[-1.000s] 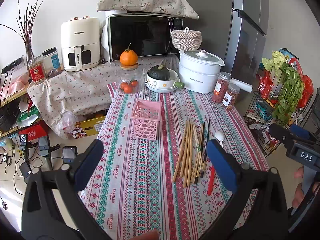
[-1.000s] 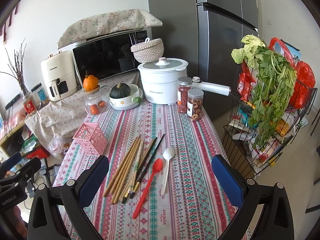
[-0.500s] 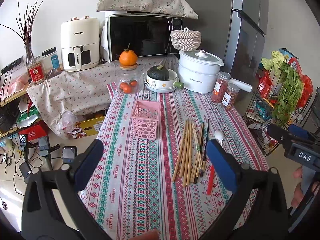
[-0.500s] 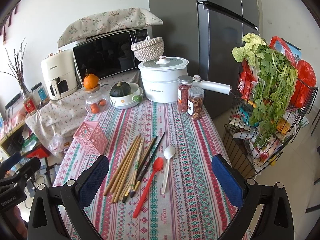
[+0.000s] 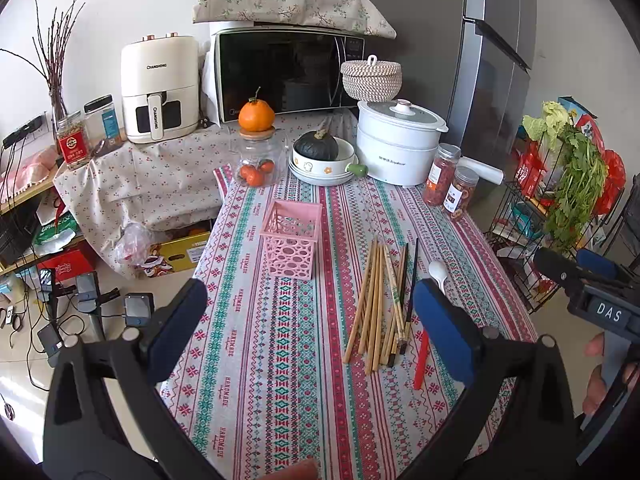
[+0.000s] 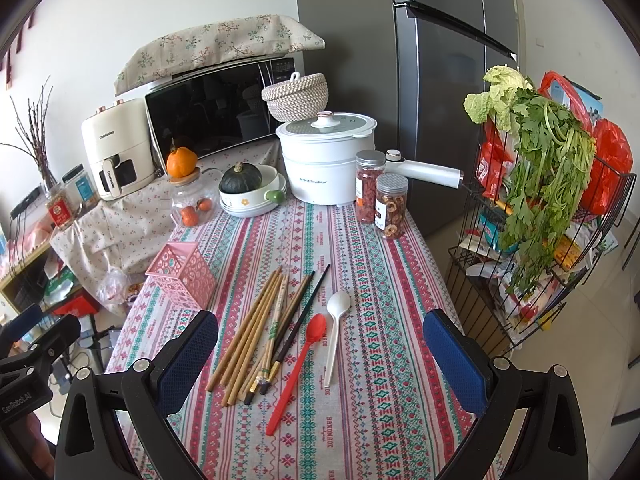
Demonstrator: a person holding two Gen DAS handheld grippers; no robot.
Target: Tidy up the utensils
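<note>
Several wooden and dark chopsticks point(image 5: 382, 300) point(image 6: 268, 330) lie in a loose bundle on the striped tablecloth. Right of them rest a red spoon point(image 6: 298, 364) point(image 5: 420, 360) and a white spoon point(image 6: 335, 330) point(image 5: 437, 274). An empty pink lattice basket point(image 5: 291, 238) point(image 6: 184, 274) stands upright to the left of the bundle. My left gripper point(image 5: 310, 328) hovers open over the table's near edge, nothing between its blue pads. My right gripper point(image 6: 320, 360) is open too, above the spoons and chopstick ends. It also shows at the right edge of the left wrist view point(image 5: 588, 288).
At the table's far end stand a white pot point(image 6: 328, 160), two jars point(image 6: 378, 196), a bowl with a squash point(image 6: 252, 190) and a glass jar point(image 5: 258, 160). A wire rack with greens point(image 6: 540, 208) is right of the table; boxes and cables cover the floor on the left point(image 5: 80, 280).
Both views shift only slightly; the right gripper has edged a little lower or closer to the table. Utensils and basket lie where they were.
</note>
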